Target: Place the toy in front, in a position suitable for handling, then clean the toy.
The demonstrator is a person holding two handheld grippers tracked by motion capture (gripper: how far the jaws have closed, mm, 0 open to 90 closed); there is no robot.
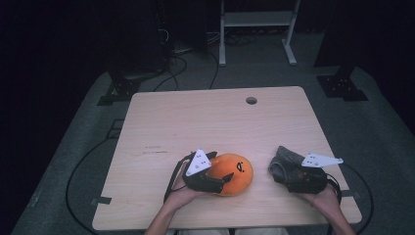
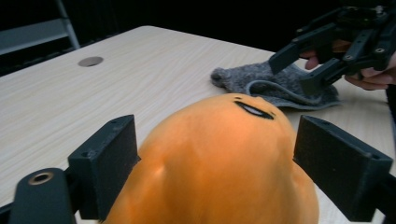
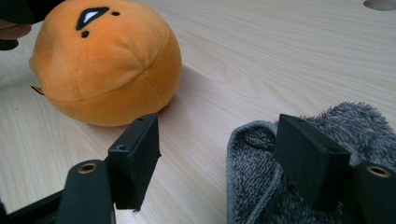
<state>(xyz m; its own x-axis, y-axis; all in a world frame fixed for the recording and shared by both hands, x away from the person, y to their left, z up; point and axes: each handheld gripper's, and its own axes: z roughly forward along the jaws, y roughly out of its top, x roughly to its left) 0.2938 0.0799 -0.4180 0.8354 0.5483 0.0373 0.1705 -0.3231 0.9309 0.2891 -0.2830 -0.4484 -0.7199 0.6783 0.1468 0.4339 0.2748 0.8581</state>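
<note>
Left gripper (image 1: 222,179) jaws spread around the orange plush (image 1: 234,173), maybe touching; right gripper (image 1: 280,172) spread over the grey cloth (image 1: 285,157), nothing lifted yet.

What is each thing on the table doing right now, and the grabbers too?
Orange plush toy: resting on the table, its black face marks up, between the left gripper's jaws.
Grey fuzzy cloth: lying crumpled on the table under the right gripper.
Left gripper: open, jaws either side of the toy; I can't tell if they squeeze it.
Right gripper: open, one jaw over the cloth, one over bare wood.
Table: flat, with a round hole near its far edge.
</note>
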